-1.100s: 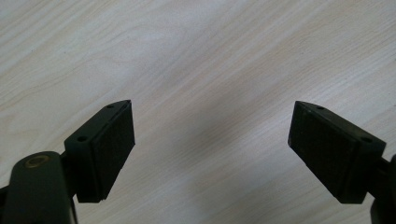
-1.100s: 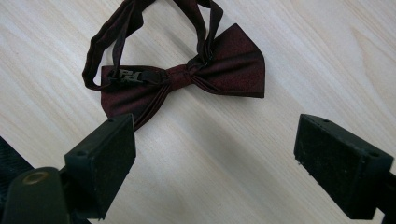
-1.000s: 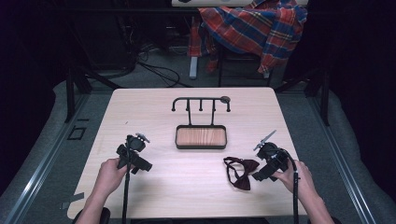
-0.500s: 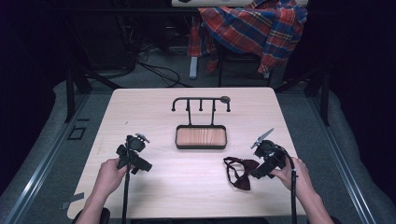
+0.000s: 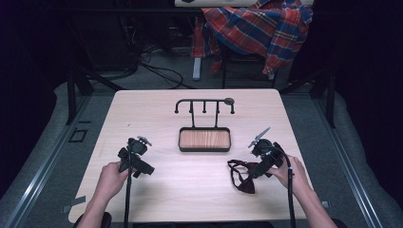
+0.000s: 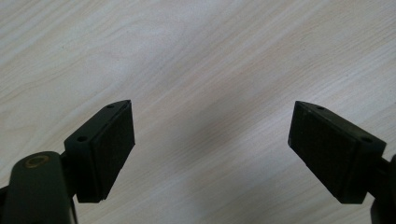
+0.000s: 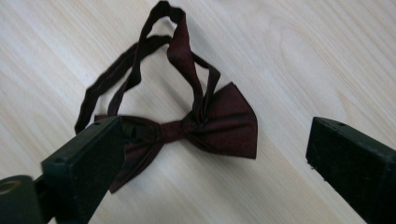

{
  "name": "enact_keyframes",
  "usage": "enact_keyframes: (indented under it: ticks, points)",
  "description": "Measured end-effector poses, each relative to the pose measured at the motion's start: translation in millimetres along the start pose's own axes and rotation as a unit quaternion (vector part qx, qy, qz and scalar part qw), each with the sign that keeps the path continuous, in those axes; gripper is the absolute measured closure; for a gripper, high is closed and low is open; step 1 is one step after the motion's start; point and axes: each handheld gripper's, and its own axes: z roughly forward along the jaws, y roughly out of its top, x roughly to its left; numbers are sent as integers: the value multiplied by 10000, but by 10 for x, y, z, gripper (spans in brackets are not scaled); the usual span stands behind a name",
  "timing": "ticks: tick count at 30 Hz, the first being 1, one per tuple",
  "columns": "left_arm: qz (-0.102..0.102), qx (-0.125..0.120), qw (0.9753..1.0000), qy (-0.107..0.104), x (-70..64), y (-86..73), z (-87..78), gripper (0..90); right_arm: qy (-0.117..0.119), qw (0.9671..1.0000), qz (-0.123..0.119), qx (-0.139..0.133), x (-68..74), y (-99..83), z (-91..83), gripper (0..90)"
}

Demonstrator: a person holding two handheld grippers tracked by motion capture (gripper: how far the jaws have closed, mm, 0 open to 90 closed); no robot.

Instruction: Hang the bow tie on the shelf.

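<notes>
Bow tie (image 7: 205, 126), dark maroon, lies flat on the table (image 5: 190, 190) at lower right of the high view (image 5: 242, 175), its strap looped out toward the upper left of the right gripper view. It is loose cloth, nothing pinning it, so I judge it was left there for pickup and will bunch or drag if nudged sideways.

Right gripper (image 7: 215, 172): jaws wide apart, nothing between the pads. In its own view the left jaw overlaps 1 wing of the tie and the right jaw stands well clear over bare wood. In the high view the right gripper (image 5: 254, 170) sits just beside the tie, angled toward it. I read this as a reach lined up on the knot; whether the left pad touches the cloth I cannot tell.

Left gripper (image 6: 210, 140): jaws also wide, bare wood grain between them. High view puts it (image 5: 138, 164) at lower left, well apart from the tie, apparently parked.

Stand (image 5: 204, 124) with a wooden tray base and a black rail carrying 4 pegs sits at centre frame, above both grippers. Likely the hanging place for the strap.

Room: open table between tie and stand, no obstacle on that path. Table's right edge is near the right hand (image 5: 290, 173); a plaid cloth (image 5: 259, 28) hangs well beyond the far edge, out of reach.
</notes>
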Motion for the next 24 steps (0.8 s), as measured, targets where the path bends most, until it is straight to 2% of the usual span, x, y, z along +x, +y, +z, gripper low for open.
enact_keyframes:
  ticks: [5, 6, 7, 12, 13, 15, 18, 20, 24]
  points:
    - [1, 7, 10000, -7, -8, 1, 4, 147, 12, 9999, -28, -120, 8, 70, 51, 38]
    - [13, 14, 10000, 14, -10, 1, 6, 147, 6, 9999, -74, -74, 0, 77, 58, 50]
    - [24, 24, 10000, 15, -11, 1, 7, 147, 49, 9998, -48, -169, 3, 80, 85, 94]
    - [26, 39, 10000, 17, -11, 3, 10, 147, 35, 9997, -178, -135, 11, 131, 105, 154]
    - [16, 36, 10000, 10, -13, 3, 12, 147, -17, 9997, -233, -88, 10, 146, 107, 180]
    - [30, 54, 10000, 26, -15, 3, 13, 147, 53, 9998, -175, -111, 13, 184, 154, 277]
    - [29, 54, 10000, 25, -15, 0, 12, 147, 65, 9997, -255, -18, 9, 247, 200, 329]
    - [29, 62, 10000, 18, -11, -1, 11, 147, 86, 9997, -235, -67, 12, 283, 231, 384]
    - [13, 68, 10000, 18, -12, -1, 16, 147, 103, 9991, -408, -57, 41, 366, 284, 479]
